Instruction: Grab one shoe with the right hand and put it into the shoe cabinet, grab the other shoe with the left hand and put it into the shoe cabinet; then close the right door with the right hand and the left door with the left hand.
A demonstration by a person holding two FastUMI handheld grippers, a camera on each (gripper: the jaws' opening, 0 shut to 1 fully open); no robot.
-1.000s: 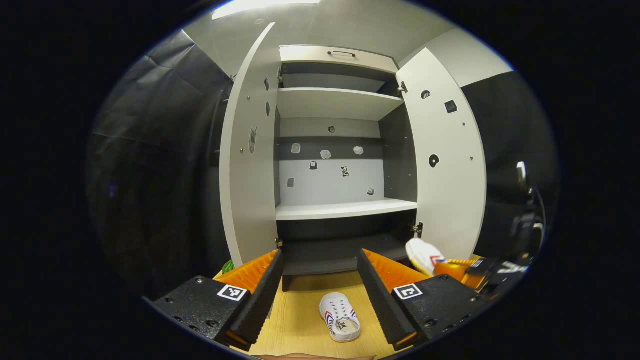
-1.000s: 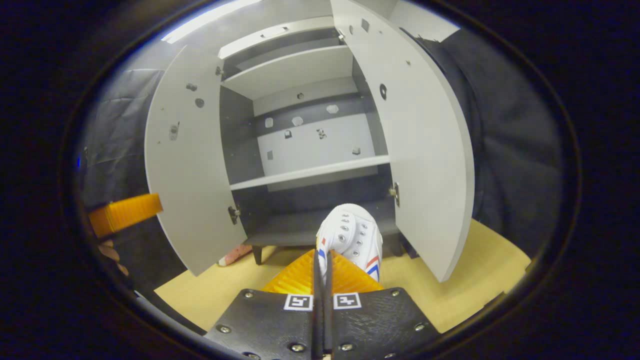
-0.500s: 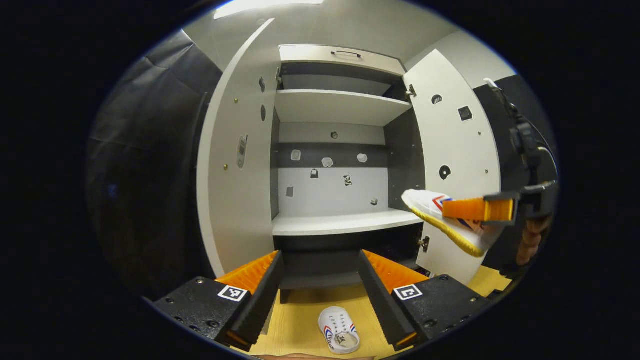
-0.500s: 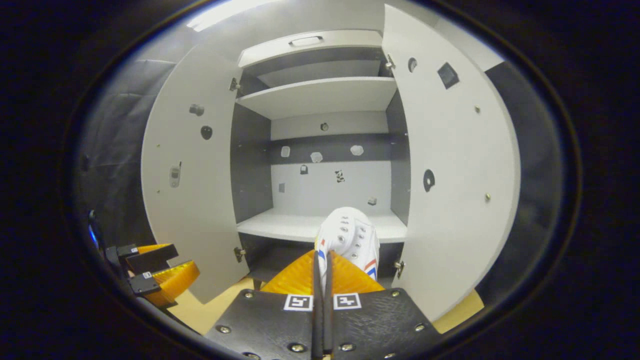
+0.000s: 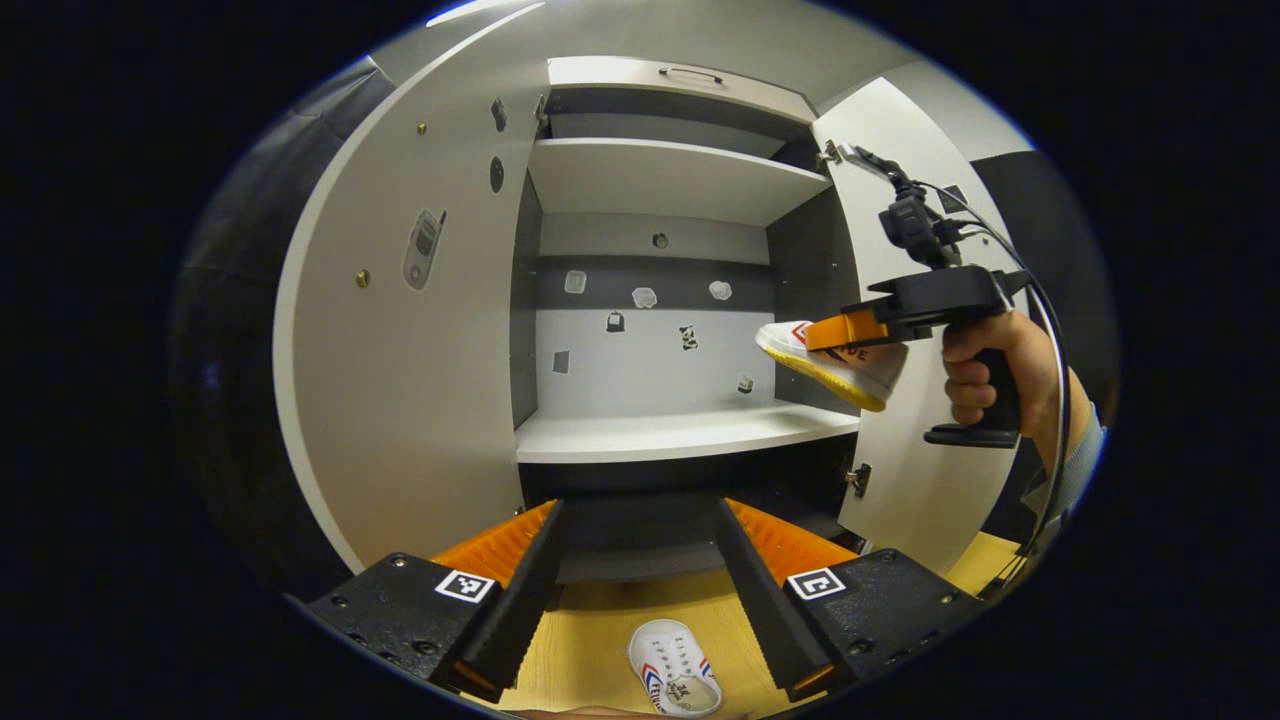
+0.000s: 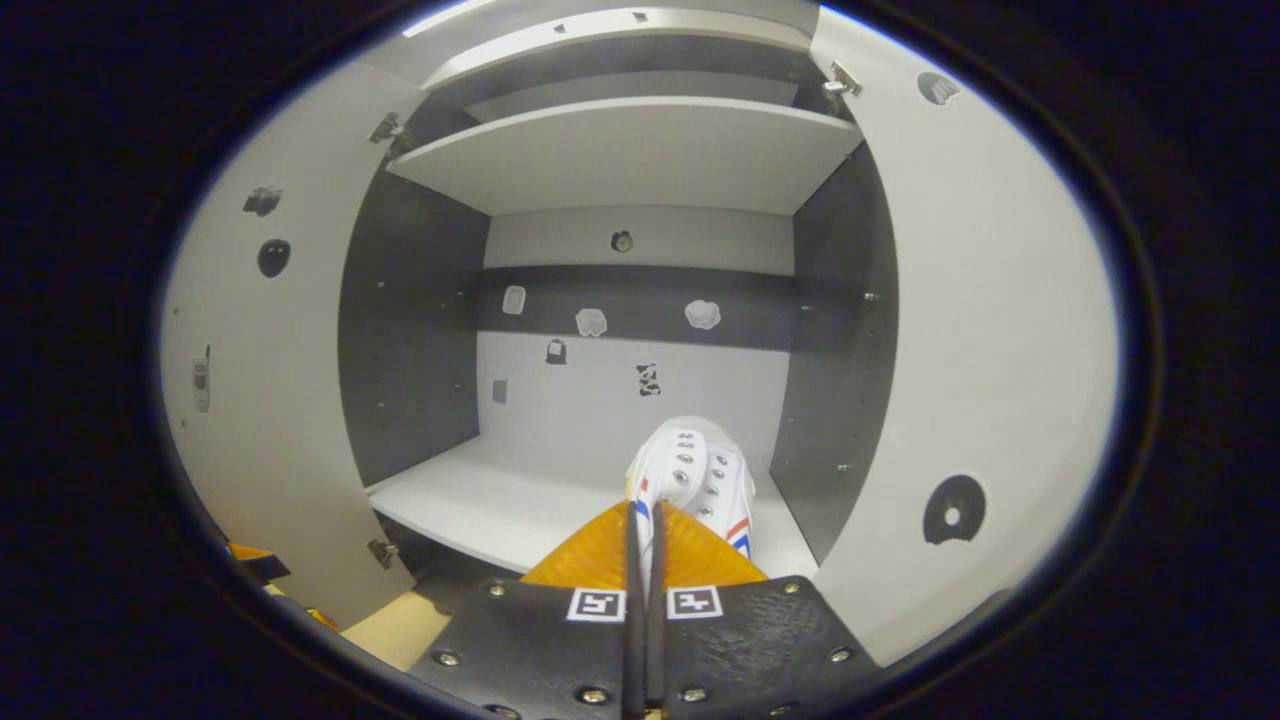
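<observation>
Shoe (image 6: 697, 472) now higher and nearer the cabinet's middle shelf (image 6: 480, 500), pinched tight in the right tool (image 6: 643, 535). Left tool (image 5: 640, 555) gapes wide, empty, above the other shoe (image 5: 675, 680) on the surface (image 5: 590, 650).

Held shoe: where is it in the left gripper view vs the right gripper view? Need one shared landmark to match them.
Left gripper view: the held shoe sits right of centre, in the right gripper, above the middle shelf.
Right gripper view: bottom centre, toe pointing away above the gripper's own fingers.
Shared landmark: the small black-and-white sticker on the cabinet's back wall, left of the shoe in the left gripper view, just above it in the right.
</observation>
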